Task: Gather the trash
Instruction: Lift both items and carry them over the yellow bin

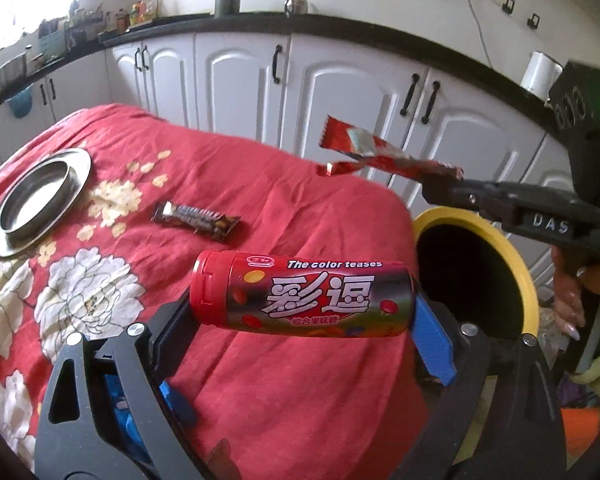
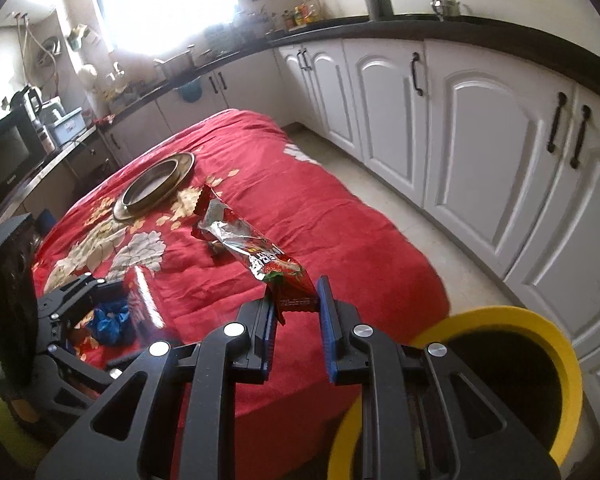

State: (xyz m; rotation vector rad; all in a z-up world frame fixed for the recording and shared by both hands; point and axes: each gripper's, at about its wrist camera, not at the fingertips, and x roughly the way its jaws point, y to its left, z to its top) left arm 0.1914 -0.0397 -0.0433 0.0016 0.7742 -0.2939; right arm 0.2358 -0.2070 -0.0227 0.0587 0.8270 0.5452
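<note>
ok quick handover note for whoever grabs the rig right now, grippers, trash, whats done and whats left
Left gripper: holds the red candy tube end to end, lifted off the red cloth.
Right gripper: shut on the red strawberry wrapper, held in the air.
Yellow-rimmed bin: beside the table, at the right.
Done: both pieces picked up, neither in the bin yet.
Left: drop both, then fetch the dark wrapper near the steel plate.
</note>
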